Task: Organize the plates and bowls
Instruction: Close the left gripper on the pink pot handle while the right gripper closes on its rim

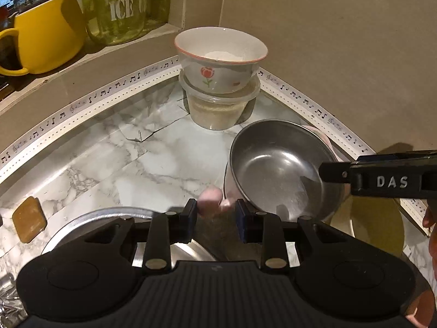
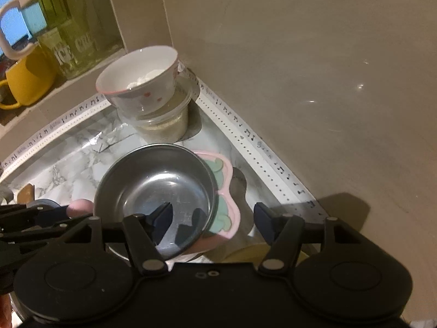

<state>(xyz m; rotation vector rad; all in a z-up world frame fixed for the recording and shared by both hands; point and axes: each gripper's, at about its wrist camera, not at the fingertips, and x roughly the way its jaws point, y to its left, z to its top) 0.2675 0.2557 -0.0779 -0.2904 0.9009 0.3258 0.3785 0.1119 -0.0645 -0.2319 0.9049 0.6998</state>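
Observation:
A steel bowl [image 1: 278, 169] [image 2: 155, 188] sits on a pink plate [image 2: 226, 191] on the marble counter. My right gripper [image 2: 213, 216] is open, its left finger inside the bowl and its right finger outside past the rim; it shows in the left wrist view as a black arm [image 1: 382, 180]. My left gripper [image 1: 217, 213] is partly closed on a pink edge [image 1: 210, 199] of the plate at the bowl's left; it appears at the left of the right wrist view [image 2: 41, 218]. A white tulip bowl [image 1: 221, 57] [image 2: 142, 79] rests on a clear tub [image 1: 218, 109] [image 2: 164, 123] in the corner.
A steel plate [image 1: 109, 218] lies under my left gripper. A yellow-green dish [image 1: 377, 229] [image 2: 254, 251] lies at the right. A yellow mug [image 1: 43, 35] [image 2: 24, 82] and a glass jar [image 1: 120, 8] stand on the ledge. Walls meet behind the tub.

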